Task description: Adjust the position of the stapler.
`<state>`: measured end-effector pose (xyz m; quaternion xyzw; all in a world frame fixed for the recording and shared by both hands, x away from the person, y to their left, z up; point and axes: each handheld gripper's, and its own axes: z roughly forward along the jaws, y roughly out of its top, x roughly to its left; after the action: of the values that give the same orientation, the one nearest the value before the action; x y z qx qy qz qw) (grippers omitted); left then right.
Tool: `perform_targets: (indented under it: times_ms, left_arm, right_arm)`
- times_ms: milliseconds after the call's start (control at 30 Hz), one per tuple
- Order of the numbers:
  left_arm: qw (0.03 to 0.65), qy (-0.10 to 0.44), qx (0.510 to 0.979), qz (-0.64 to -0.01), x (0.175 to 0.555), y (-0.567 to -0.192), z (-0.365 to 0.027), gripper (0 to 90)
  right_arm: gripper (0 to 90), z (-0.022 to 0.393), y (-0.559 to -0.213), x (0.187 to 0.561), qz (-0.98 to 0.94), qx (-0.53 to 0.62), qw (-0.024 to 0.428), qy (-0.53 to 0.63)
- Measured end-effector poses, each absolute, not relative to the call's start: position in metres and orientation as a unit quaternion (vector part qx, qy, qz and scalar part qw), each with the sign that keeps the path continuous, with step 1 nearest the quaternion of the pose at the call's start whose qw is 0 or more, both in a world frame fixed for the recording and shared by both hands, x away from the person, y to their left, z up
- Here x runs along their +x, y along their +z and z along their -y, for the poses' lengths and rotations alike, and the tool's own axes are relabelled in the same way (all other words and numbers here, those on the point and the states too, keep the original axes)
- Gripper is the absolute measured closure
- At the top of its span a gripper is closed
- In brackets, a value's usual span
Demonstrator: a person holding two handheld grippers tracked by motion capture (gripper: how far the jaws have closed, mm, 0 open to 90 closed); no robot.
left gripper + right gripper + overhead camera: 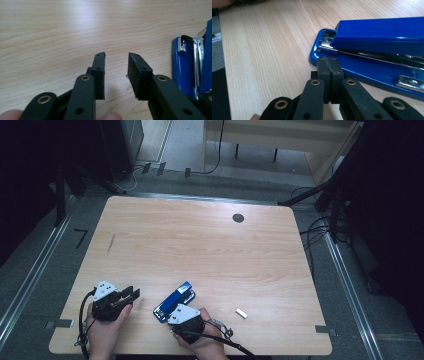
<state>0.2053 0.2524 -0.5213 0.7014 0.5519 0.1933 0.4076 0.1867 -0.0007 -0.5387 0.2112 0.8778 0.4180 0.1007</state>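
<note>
On the left of the light wooden desk, near its front edge, the left hand-held gripper rests low with its two black jaws spread apart; only bare wood lies in the gap between them, as the left gripper view confirms. Just to its right lies the one blue stapler, set at a slant close to the front edge, between the two hands. It has a glossy blue top arm raised slightly above a blue base, with a bright metal strip running between them and a small metal plate on the base. In the left gripper view the stapler is cut off by the right border, so only one end of it is seen. In the right gripper view the stapler runs out of the picture at the right. The right hand-held gripper has its jaws pressed together with nothing between them, its tips just beside the stapler's base; whether they touch it cannot be told. In the high view, that gripper's jaws are hidden under its grey plate. Further right lies one small white piece, too small to identify. Towards the far edge sits one dark round spot.
</note>
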Motion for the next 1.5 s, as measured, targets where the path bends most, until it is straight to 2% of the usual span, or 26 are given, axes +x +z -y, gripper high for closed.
perform_targets:
  times_ms: [200,467,867,933,1033,1267,1500]
  left_arm:
    - [0.411,0.201,0.692,-0.558,0.204,-0.52,-0.255,61.5]
    - [0.419,0.203,0.685,-0.56,0.203,-0.518,-0.258,64.1]
    - [0.417,0.192,0.705,-0.541,0.2,-0.517,-0.248,83.6]
    - [0.417,0.187,0.71,-0.536,0.2,-0.518,-0.246,90.0]
    - [0.419,0.174,0.721,-0.524,0.2,-0.518,-0.242,90.0]
    - [0.405,0.163,0.738,-0.514,0.201,-0.523,-0.23,90.0]
    - [0.392,0.156,0.745,-0.517,0.202,-0.526,-0.222,90.0]
  right_arm:
    - [90.0,-0.01,-0.538,0.189,-0.877,0.214,0.103,0.417]
    - [90.0,-0.026,-0.538,0.195,-0.875,0.223,0.108,0.416]
    - [90.0,-0.046,-0.538,0.214,-0.868,0.246,0.122,0.415]
    - [90.0,-0.048,-0.538,0.22,-0.865,0.251,0.128,0.414]
    - [90.0,-0.05,-0.537,0.23,-0.862,0.263,0.124,0.415]
    - [90.0,-0.025,-0.532,0.226,-0.856,0.261,0.137,0.424]
    - [90.0,0.027,-0.524,0.225,-0.844,0.276,0.168,0.427]
